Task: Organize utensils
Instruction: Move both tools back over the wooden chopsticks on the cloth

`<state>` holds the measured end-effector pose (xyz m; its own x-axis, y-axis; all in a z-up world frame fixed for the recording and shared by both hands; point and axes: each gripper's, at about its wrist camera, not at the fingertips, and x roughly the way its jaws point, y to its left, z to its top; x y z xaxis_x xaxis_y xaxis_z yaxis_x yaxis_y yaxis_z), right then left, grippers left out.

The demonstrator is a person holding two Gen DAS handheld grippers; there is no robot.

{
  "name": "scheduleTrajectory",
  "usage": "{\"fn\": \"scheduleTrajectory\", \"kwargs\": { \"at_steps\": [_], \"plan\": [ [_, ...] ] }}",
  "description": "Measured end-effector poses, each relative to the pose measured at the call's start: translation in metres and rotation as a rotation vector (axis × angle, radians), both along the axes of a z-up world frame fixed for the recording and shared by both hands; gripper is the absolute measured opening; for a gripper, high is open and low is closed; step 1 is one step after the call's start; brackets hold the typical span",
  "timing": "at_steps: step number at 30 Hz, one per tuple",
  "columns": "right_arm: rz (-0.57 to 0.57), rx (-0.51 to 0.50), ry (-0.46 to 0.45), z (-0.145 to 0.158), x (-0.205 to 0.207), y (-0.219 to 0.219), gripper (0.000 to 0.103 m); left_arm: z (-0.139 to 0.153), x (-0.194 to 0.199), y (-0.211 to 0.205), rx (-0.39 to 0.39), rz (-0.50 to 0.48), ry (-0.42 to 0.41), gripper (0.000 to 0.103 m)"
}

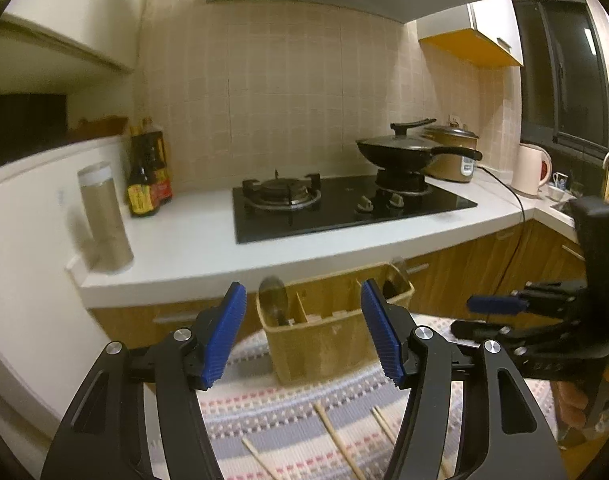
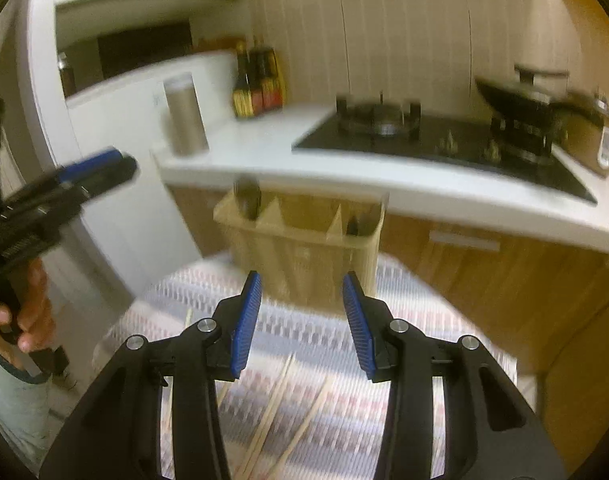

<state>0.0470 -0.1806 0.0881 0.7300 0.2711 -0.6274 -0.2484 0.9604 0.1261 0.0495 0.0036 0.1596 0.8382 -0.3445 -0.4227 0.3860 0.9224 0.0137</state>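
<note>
White countertop [image 1: 176, 240] runs behind the work area, its front edge just past the utensil holder [image 1: 332, 320]. Beneath the holder lies a striped mat [image 1: 264, 412], which extends from the holder toward both cameras.

Utensil holder: a beige, divided box standing upright on the mat. A dark spoon [image 1: 273, 300] stands in its left end compartment and a second dark utensil [image 1: 394, 280] in its right end compartment. Middle compartment contents cannot be made out.

Chopsticks [image 1: 336, 440]: several lie loose on the mat on the near side of the holder, apart from it.

Left gripper [image 1: 304, 332]: jaws wide apart, holding nothing, touching nothing, raised above the mat on the near side of the holder.

Right gripper [image 2: 302, 324]: jaws apart, empty, also on the near side of the holder, above the chopsticks [image 2: 280, 400].

View differences: the left wrist view alone shows the rice cooker [image 1: 452, 156] and kettle [image 1: 530, 168] far right of the holder. The right wrist view is motion-blurred and shows the hand [image 2: 28, 316] gripping the left tool.
</note>
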Motion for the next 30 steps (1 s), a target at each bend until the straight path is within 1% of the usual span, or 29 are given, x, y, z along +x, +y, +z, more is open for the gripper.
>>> {"fn": "scheduleTrajectory", "kwargs": {
  "at_steps": [1, 3, 4, 5, 10, 11, 14, 17, 22, 24, 26, 27, 29, 30],
  "plan": [
    [-0.002, -0.004, 0.029, -0.003, -0.001, 0.001, 0.039, -0.001, -0.002, 0.001, -0.004, -0.002, 0.015, 0.058],
    [-0.01, -0.012, 0.129, -0.014, 0.001, 0.004, 0.039, -0.007, -0.003, 0.004, -0.008, -0.006, 0.055, 0.058],
    [-0.01, -0.012, 0.157, -0.017, 0.002, 0.005, 0.039, -0.01, -0.004, 0.005, -0.01, -0.008, 0.076, 0.058],
    [-0.008, -0.009, 0.206, -0.024, 0.004, 0.006, 0.039, -0.015, -0.003, 0.007, -0.014, -0.013, 0.098, 0.058],
    [-0.009, 0.01, 0.41, -0.059, 0.013, 0.01, 0.039, -0.054, 0.015, 0.01, -0.028, -0.039, 0.305, 0.058],
    [-0.013, 0.007, 0.435, -0.064, 0.015, 0.011, 0.039, -0.063, 0.02, 0.011, -0.034, -0.042, 0.35, 0.058],
    [-0.024, -0.002, 0.522, -0.084, 0.021, 0.011, 0.039, -0.085, 0.03, 0.017, -0.064, -0.05, 0.446, 0.058],
    [-0.044, -0.008, 0.57, -0.096, 0.026, 0.01, 0.039, -0.109, 0.042, 0.021, -0.097, -0.069, 0.546, 0.057],
    [-0.08, -0.012, 0.626, -0.117, 0.037, 0.006, 0.036, -0.139, 0.056, 0.022, -0.112, -0.068, 0.642, 0.056],
    [-0.089, -0.016, 0.649, -0.125, 0.041, 0.005, 0.034, -0.152, 0.064, 0.017, -0.101, -0.061, 0.677, 0.056],
    [-0.098, -0.021, 0.666, -0.132, 0.045, 0.005, 0.032, -0.165, 0.071, 0.012, -0.087, -0.055, 0.709, 0.053],
    [-0.099, -0.026, 0.674, -0.134, 0.047, 0.005, 0.029, -0.17, 0.073, 0.01, -0.084, -0.054, 0.72, 0.051],
    [-0.096, -0.049, 0.684, -0.138, 0.05, 0.008, 0.026, -0.179, 0.079, 0.004, -0.071, -0.047, 0.744, 0.05],
    [-0.096, -0.062, 0.686, -0.139, 0.051, 0.01, 0.025, -0.182, 0.082, 0.001, -0.062, -0.045, 0.75, 0.047]
  ]
}}
